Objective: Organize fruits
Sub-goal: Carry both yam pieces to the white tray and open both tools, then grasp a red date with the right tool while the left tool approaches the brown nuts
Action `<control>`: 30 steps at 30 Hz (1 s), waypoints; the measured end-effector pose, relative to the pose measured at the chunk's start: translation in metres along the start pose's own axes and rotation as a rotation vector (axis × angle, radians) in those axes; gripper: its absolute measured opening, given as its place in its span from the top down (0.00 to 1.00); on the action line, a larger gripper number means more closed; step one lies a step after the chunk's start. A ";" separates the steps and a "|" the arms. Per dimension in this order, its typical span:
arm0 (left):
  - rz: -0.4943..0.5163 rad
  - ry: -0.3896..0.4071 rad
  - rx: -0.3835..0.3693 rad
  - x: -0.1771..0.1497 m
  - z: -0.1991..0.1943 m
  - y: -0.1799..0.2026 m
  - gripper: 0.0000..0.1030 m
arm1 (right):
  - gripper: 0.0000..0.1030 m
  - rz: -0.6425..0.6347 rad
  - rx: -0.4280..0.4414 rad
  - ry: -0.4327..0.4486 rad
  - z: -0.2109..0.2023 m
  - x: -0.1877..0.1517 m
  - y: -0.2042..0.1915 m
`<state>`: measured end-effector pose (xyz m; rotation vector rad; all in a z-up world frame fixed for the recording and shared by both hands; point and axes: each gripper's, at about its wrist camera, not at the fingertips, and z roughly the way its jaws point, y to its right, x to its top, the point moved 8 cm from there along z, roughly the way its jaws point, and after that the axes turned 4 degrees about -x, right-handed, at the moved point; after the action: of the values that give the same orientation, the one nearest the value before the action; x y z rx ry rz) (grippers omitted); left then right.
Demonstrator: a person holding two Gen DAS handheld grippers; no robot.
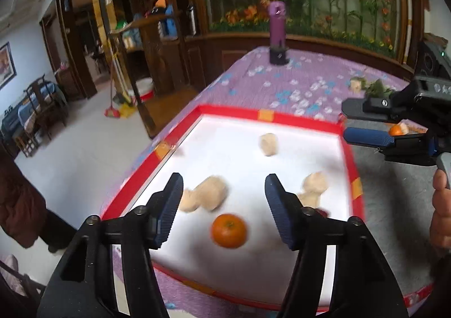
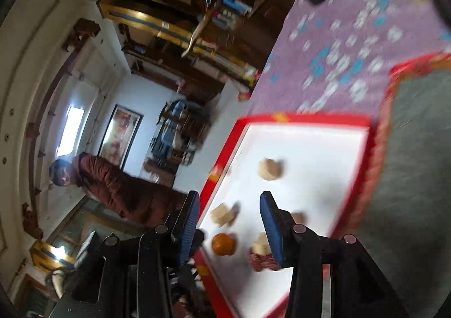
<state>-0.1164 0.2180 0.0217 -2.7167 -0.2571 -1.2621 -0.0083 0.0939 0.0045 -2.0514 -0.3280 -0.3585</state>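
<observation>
Since my left gripper [image 1: 222, 199] hangs spread and empty over the white tray [image 1: 296, 132], the orange [image 1: 229, 230] sits just below its fingers near the tray's front; firm, round, rolls easily, pinch across middle; right gripper [image 2: 229, 222] likewise apart, empty

Our left gripper [image 1: 222, 199] has black arms with silver screws. Its ribbed pads [image 1: 169, 211] are dark blue.
</observation>
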 end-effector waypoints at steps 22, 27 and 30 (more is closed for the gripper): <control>0.325 -0.135 -0.390 0.016 0.022 0.228 0.41 | 0.64 -0.078 -0.752 0.135 -0.188 0.042 0.190; 0.365 -0.166 -0.391 0.026 0.041 0.246 0.41 | 0.83 -0.169 -0.836 0.087 -0.171 0.044 0.195; 0.388 -0.166 -0.396 0.037 0.053 0.257 0.41 | 0.83 -0.151 -0.816 0.105 -0.178 0.042 0.200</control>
<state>0.0000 -0.0188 0.0033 -2.9879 0.5373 -1.0668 0.0850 -0.1535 -0.0550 -2.7928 -0.2991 -0.7864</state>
